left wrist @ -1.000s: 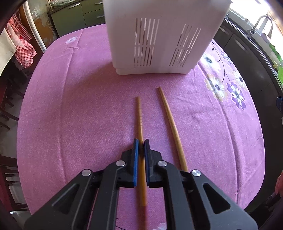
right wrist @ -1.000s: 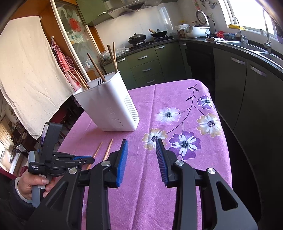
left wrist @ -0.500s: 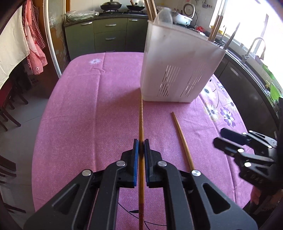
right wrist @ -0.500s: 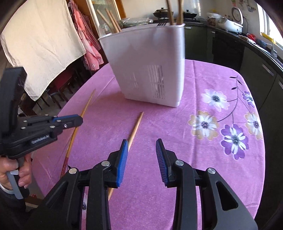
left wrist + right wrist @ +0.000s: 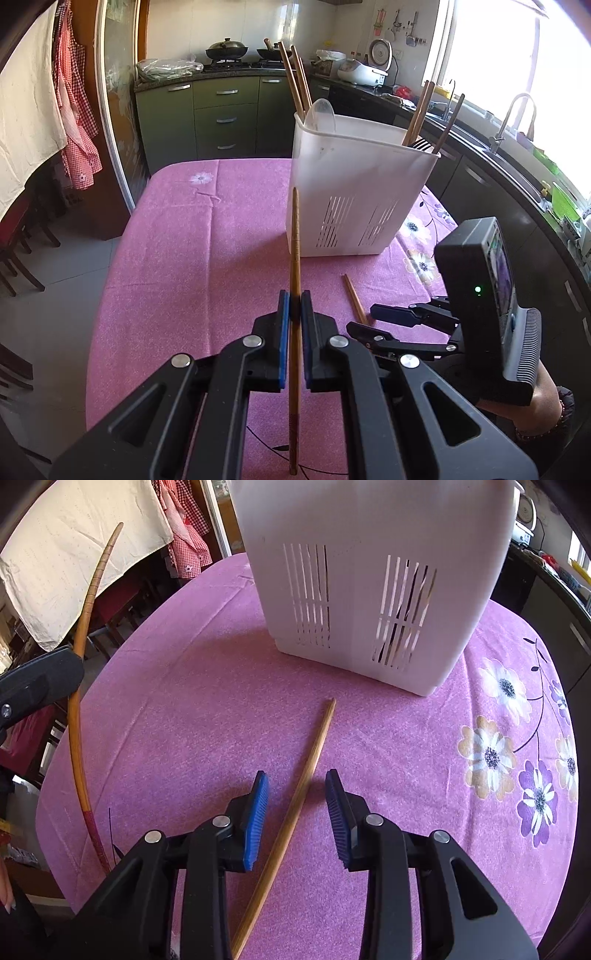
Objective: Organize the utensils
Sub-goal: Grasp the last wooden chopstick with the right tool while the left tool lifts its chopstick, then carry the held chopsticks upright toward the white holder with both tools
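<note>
My left gripper (image 5: pixel 294 301) is shut on a wooden chopstick (image 5: pixel 294 258) and holds it lifted off the table, its tip pointing toward the white utensil holder (image 5: pixel 351 192). The held chopstick (image 5: pixel 83 686) also shows at the left edge of the right wrist view. A second chopstick (image 5: pixel 295 801) lies on the purple tablecloth (image 5: pixel 203 709). My right gripper (image 5: pixel 297 786) hangs open just above it, one blue pad on each side, neither pressing on it. In the left wrist view that chopstick (image 5: pixel 354 297) runs under the right gripper (image 5: pixel 364 319). The holder (image 5: pixel 369 572) contains several chopsticks and a fork.
The table's right edge lies close to dark kitchen cabinets and a sink (image 5: pixel 517 147). Chairs (image 5: pixel 18 251) stand off the table's left side. A checked apron (image 5: pixel 74 122) and a cream cloth (image 5: pixel 74 546) hang beyond the table. A hand (image 5: pixel 546 398) grips the right tool.
The left gripper has risen and tilted up with its chopstick, lifting it off the cloth. The right gripper has swung down and over the second chopstick, which now lies between its open pads.
</note>
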The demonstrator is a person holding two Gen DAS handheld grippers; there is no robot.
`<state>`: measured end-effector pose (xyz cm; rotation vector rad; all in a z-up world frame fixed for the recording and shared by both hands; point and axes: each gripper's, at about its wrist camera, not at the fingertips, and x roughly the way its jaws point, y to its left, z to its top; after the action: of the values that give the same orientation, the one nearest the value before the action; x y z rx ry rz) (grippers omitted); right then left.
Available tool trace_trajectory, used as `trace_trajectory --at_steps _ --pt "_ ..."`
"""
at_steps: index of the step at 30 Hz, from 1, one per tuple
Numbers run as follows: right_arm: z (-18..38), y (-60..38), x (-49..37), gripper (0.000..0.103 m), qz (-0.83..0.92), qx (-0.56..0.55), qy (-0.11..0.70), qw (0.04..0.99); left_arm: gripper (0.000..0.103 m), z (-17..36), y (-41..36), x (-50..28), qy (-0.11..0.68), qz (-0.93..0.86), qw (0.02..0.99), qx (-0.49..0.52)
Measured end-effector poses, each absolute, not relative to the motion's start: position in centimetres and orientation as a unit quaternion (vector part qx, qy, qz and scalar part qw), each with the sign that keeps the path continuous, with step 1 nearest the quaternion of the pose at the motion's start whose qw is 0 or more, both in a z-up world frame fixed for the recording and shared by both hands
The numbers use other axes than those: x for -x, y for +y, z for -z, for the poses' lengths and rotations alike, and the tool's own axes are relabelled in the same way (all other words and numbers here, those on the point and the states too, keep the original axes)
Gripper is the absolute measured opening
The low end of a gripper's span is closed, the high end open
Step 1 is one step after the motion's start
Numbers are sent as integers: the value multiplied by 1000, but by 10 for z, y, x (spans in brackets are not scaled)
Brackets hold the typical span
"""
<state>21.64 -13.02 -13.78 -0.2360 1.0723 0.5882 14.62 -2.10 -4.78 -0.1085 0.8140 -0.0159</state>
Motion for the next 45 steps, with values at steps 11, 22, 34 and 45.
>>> trace_trajectory --at_steps 11,22,34,45 --pt "141 -114 -220 12 -274 149 496 810 6 44 -18 -136 385 6 921 54" --pt "118 -153 -210 7 -299 110 469 824 6 44 -20 -133 386 3 921 46" --pt "38 -223 -167 7 -326 48 377 865 6 35 -30 -129 377 5 926 32" --pt "-6 -255 -133 7 -325 37 330 885 6 28 -29 -125 367 3 930 27"
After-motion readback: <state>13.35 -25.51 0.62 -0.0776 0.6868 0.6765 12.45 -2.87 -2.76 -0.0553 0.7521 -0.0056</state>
